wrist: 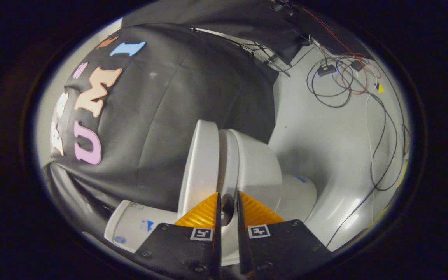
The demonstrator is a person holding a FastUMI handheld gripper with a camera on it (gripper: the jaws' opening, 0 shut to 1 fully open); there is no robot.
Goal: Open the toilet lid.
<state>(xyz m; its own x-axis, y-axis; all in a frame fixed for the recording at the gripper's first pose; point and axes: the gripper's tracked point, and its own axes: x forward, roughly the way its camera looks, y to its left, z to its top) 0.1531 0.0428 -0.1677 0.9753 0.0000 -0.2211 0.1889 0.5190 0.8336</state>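
Because its two orange fingers (pixel 202 214) stand nearly closed with only a thin gap, the claw (pixel 228 210) appears to grip nothing, poised sideways at the toilet's edge. Just ahead, the toilet lid (pixel 201 163) seems parted slightly from the bowl (pixel 257 167); cables (pixel 340 85) lie well beyond the toilet.

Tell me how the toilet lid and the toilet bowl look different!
The toilet lid is a thin, flat slab seen edge-on, while the toilet bowl is fat and rounded. The lid lies next to the black cloth wall; the bowl lies toward the grey floor with loose cables. The gripper, fingers nearly closed, points at the seam between lid and bowl. Both are smooth, glossy white.
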